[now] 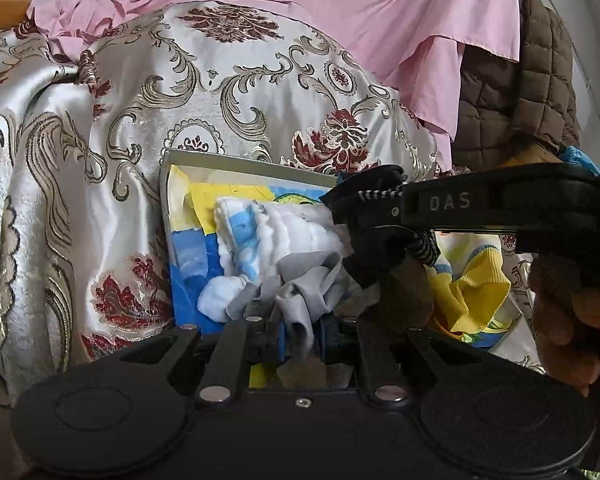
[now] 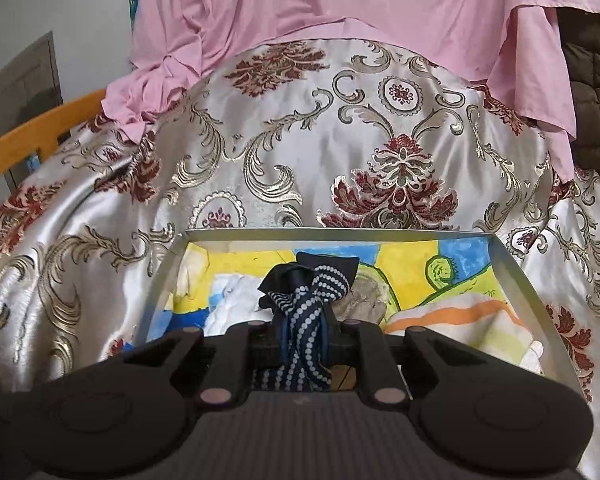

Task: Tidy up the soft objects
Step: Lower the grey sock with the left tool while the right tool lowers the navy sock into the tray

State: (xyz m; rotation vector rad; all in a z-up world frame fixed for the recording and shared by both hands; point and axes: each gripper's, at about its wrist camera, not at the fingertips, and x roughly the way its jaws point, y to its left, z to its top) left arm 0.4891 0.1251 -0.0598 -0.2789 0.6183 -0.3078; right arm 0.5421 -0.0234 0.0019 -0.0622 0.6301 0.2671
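A shallow open box (image 1: 168, 184) with a painted yellow-and-blue lining lies on the patterned satin cover; it also shows in the right wrist view (image 2: 508, 276). My left gripper (image 1: 298, 340) is shut on a grey cloth (image 1: 300, 292) over the box, next to a white-and-blue fluffy cloth (image 1: 260, 236). My right gripper (image 2: 302, 336) is shut on a dark blue dotted cloth (image 2: 304, 312) above the box; in the left wrist view it (image 1: 364, 220) reaches in from the right. A yellow cloth (image 1: 472, 292) and an orange-striped cloth (image 2: 460, 320) lie in the box.
The satin cover (image 2: 260, 160) with red and gold flowers drapes the bed. A pink sheet (image 2: 340, 0) hangs behind it. A brown quilted item (image 1: 516, 92) is at the right. An orange wooden rail (image 2: 28, 140) stands at the left.
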